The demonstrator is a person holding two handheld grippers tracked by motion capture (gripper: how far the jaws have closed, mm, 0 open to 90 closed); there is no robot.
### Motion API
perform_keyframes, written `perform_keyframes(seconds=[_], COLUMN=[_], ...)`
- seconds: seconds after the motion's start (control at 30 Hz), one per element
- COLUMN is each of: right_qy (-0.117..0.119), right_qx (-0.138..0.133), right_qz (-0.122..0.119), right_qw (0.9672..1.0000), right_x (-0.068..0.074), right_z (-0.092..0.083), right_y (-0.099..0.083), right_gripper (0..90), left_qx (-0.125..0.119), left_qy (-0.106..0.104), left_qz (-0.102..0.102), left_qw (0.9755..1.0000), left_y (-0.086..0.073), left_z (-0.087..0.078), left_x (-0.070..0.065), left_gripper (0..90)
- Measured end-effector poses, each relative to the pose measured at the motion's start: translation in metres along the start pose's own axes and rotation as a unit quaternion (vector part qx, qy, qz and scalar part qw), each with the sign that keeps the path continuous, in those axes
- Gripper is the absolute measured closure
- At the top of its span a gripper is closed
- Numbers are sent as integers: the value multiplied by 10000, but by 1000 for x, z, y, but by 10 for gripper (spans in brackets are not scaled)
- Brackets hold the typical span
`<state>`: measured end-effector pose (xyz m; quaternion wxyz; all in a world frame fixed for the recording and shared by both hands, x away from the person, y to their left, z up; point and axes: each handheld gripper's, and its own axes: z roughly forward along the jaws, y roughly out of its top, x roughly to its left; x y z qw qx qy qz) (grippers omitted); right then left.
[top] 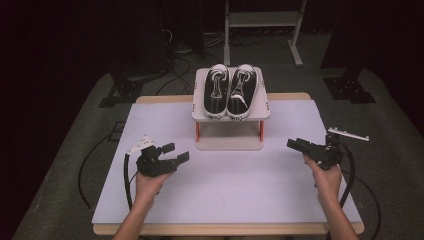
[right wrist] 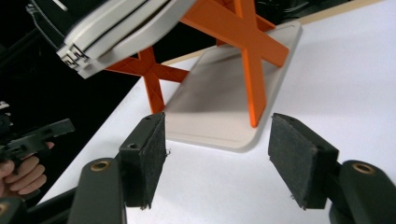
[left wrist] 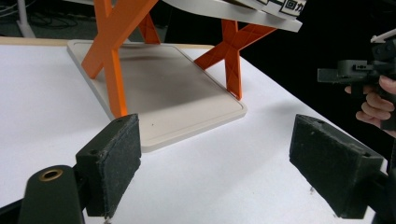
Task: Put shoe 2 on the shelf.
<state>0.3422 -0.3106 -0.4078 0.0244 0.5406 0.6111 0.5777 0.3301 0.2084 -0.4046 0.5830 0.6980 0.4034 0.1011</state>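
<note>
Shoes (top: 229,91), a black pair with white laces, are placed side by side on the top shelf of a small white rack (top: 231,116) with orange legs, at the far middle of the white table (top: 225,190). The toes seem to be turned toward the person, though this is hard to tell from above. The left gripper (top: 175,152) is held above the table, near the left front of the rack, with its jaws spread wide and nothing between them. The right gripper (top: 296,144) is held at the right side of the rack, apart from it, and its jaws are also spread and empty. Both grippers are pointed toward the rack's lower plate (left wrist: 168,93).
</note>
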Motion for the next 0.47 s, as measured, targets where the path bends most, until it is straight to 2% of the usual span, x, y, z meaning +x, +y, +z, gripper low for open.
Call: perform_keyframes(seconds=[0.37,0.47], right_qy=[-119,-140], right_qx=[168,192], right_qz=[-33,-29], right_qw=[9998,9997], right_x=[-13,-16], right_z=[-13,-18], right_y=[-21,-27], right_gripper=[337,337], left_qx=[6,9], left_qy=[32,40], left_qz=[25,-22], left_qw=[10000,10000], left_y=[-9,-14], left_z=[-6,-8], left_x=[1,1], left_gripper=[155,151])
